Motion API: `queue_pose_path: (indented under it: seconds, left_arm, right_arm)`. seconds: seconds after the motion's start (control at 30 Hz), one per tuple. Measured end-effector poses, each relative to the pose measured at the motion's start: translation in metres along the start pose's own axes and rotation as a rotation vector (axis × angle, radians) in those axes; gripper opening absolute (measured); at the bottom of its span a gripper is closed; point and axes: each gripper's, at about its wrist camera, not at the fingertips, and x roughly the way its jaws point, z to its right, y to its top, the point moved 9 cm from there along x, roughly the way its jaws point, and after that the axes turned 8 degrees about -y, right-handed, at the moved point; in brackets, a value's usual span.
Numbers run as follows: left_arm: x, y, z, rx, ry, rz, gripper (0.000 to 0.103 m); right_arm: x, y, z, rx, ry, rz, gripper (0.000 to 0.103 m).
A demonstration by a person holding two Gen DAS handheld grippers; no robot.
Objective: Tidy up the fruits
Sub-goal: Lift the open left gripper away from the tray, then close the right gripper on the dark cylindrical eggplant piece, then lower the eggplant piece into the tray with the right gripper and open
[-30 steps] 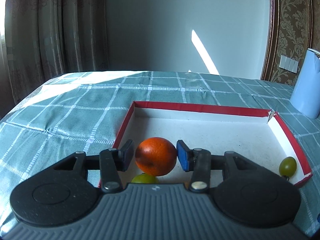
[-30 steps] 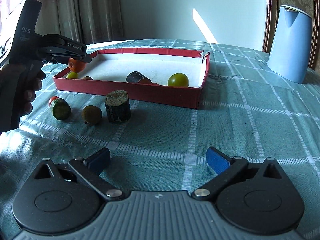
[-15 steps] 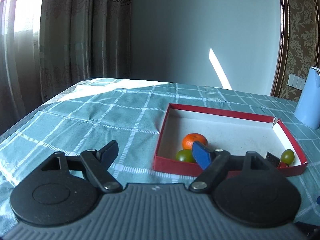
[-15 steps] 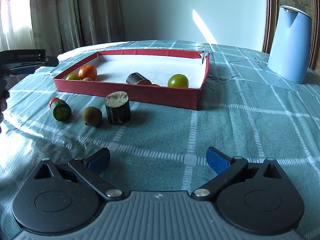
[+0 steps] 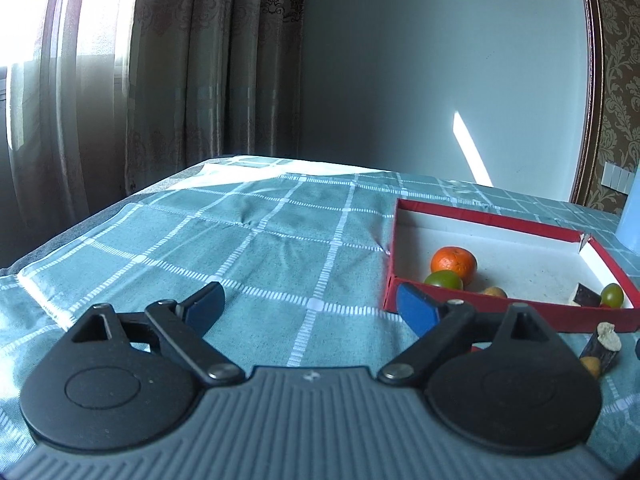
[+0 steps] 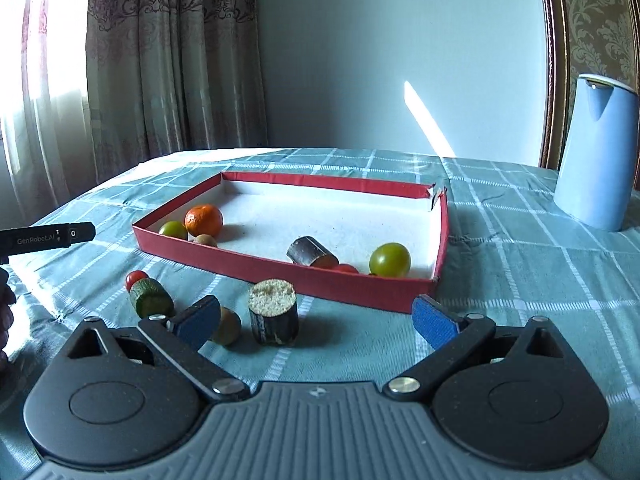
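Just outside the red box [image 6: 384, 292], where the brown round fruit [image 6: 227, 326] touches the sugarcane stub [image 6: 273, 317], my wide-open, empty right tongs [image 6: 316, 318] could knock either away; left tongs [image 5: 310, 307] idle, open, empty.

**Left wrist view: open gripper beside tray**

Left gripper [image 5: 310, 306], jaws wide apart and empty, above checked tablecloth [image 5: 260, 240]. Red tray [image 5: 500, 308] at right holds 1 orange [image 5: 454, 264] touching a green fruit [image 5: 443, 280]; another green fruit [image 5: 612, 295] lies near the right wall.
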Motion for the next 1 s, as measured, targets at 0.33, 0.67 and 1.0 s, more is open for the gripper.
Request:
queue_pose_path:
  seconds: [0.33, 0.67, 1.0]
  left_arm:
    - [-0.001, 0.001, 0.002, -0.018, -0.049, 0.019, 0.098]
    - [0.001, 0.0, 0.0, -0.023, -0.047, 0.008, 0.101]
    - [0.002, -0.001, 0.0, -0.021, -0.042, 0.001, 0.103]
  right_arm:
    - [0.016, -0.018, -0.006, -0.093, -0.027, -0.076, 0.096]
    - [0.05, -0.015, -0.017, -0.058, 0.065, -0.161, 0.058]
    - [0.031, -0.008, -0.009, 0.028, 0.095, -0.093, 0.032]
